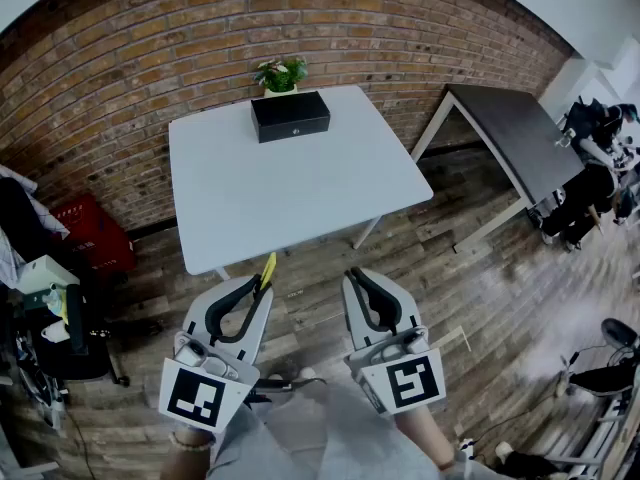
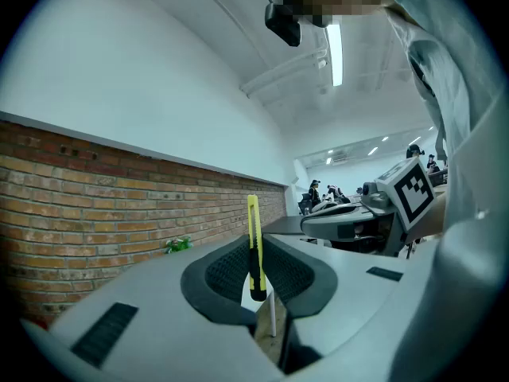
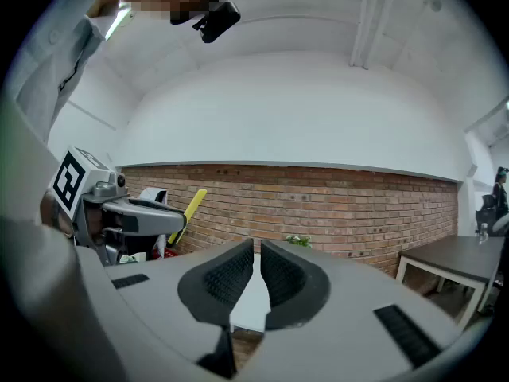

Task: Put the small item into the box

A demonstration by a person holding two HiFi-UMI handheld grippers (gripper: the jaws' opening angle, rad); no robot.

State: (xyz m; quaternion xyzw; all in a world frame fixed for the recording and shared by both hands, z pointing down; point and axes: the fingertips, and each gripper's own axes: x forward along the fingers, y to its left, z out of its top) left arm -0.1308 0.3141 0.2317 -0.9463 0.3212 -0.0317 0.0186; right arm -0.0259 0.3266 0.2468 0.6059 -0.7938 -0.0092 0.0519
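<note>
Yellow utility knife (image 2: 253,229) clamped upright between left gripper (image 2: 255,255) fingers, right gripper (image 3: 257,253) fingers narrow, holding nothing

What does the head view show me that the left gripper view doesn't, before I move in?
Only the head view: the closed black box at the far edge of the white table. Only the left gripper view: the left gripper shut on the yellow utility knife, which stands upright between its jaws. Both: the knife, the right gripper, the brick wall and the small plant.
</note>
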